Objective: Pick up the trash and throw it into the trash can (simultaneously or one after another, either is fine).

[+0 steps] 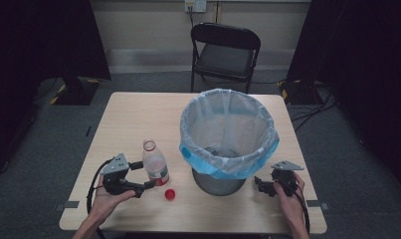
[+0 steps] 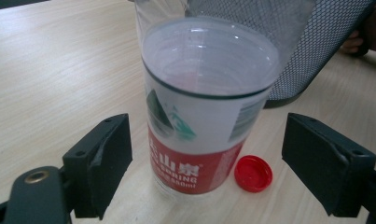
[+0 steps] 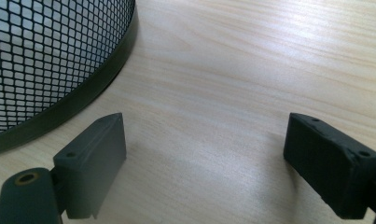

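A black folding chair (image 1: 225, 50) stands behind the wooden table (image 1: 133, 119) on grey carpet (image 1: 352, 149).

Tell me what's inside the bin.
The bin holds a pale bag folded over its rim. Something dark lies at the bottom; I can't identify it, and the near wall hides the rest.
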`<state>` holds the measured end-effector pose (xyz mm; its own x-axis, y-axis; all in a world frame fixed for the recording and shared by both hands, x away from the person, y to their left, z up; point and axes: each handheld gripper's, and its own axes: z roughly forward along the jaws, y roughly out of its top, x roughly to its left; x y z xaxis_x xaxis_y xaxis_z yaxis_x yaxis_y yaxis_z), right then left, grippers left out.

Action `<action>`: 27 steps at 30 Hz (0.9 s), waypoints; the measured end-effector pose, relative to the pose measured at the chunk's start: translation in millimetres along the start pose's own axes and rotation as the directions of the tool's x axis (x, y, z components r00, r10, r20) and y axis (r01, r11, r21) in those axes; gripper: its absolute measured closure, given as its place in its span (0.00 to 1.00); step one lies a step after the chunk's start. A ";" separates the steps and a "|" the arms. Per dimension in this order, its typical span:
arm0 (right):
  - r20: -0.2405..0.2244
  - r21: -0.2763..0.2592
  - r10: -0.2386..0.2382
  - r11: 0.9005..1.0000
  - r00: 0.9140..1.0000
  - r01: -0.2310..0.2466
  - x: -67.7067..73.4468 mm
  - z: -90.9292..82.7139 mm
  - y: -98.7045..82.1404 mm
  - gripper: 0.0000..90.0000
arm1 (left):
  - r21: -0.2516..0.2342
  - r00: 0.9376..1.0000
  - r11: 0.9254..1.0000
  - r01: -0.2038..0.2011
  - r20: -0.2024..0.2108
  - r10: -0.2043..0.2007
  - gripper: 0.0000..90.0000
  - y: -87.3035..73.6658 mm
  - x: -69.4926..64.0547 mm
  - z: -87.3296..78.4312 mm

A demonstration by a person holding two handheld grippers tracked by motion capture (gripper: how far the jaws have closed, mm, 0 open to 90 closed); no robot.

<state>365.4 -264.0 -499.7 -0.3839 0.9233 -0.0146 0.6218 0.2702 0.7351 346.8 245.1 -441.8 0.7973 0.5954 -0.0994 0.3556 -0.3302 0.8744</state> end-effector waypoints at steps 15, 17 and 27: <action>0.001 -0.001 0.000 1.000 1.000 0.000 0.1 0.0 0.0 0.14 | 0.003 1.000 1.000 -0.017 0.014 0.016 0.18 11.6 0.8 27.8; 0.001 -0.001 0.001 1.000 1.000 -0.001 0.1 0.0 0.0 0.14 | -0.002 1.000 1.000 -0.004 0.016 0.004 0.20 9.5 0.2 32.2; 0.000 0.000 0.000 1.000 1.000 0.000 0.0 0.0 0.0 0.14 | 0.001 1.000 1.000 -0.001 0.001 0.001 0.23 4.4 0.1 39.3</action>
<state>365.4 -263.9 -499.7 -0.3840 0.9232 -0.0144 0.6218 0.2701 0.7351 367.6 214.8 -456.6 0.7980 0.5945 -0.0985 0.3552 -0.3319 0.8739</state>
